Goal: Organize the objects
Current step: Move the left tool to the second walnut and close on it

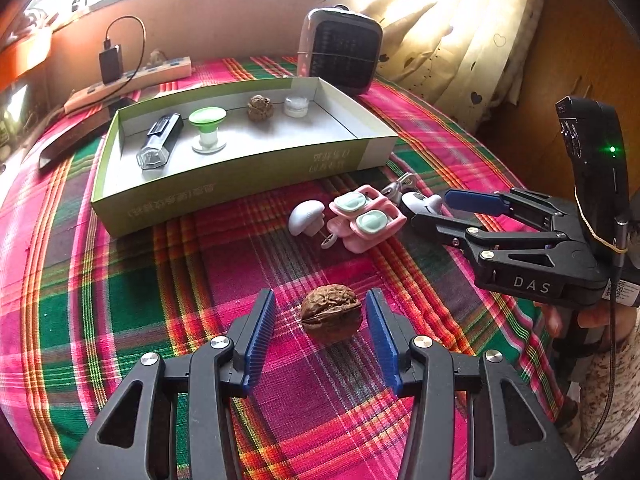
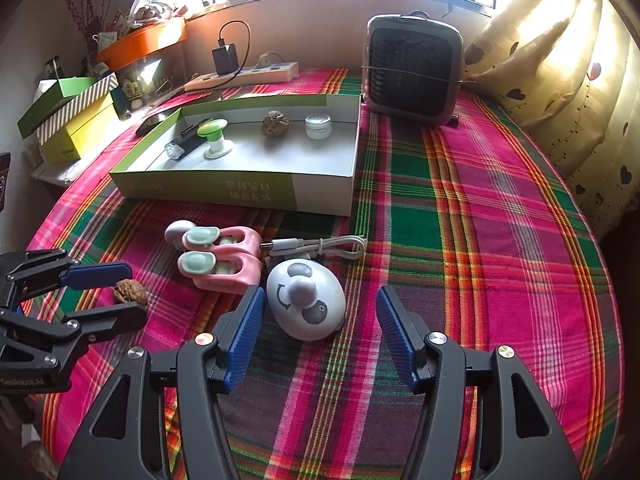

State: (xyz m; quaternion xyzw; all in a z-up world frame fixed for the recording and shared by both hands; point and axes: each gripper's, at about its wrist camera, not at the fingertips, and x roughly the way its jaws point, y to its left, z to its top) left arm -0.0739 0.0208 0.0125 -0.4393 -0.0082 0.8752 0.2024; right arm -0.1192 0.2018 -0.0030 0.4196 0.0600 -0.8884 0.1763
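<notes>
fingers (image 1: 382, 332) (left gripper (image 1: 320, 320)) flank walnut (image 1: 331, 312), not touching it.

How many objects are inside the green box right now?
4, in a row: black flashlight at the left end, green-topped stand, bumpy brown nut, small clear jar at the right. Nothing seems hidden.

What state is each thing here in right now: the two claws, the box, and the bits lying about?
Left gripper: open, astride the walnut, pads not pressing.
Right gripper: open, around the panda gadget.
Box: lidless, holding four items.
Flashlight: lying down.
Green-topped stand: upright.
Small jar: lidded.
Charger: plugged in.
</notes>
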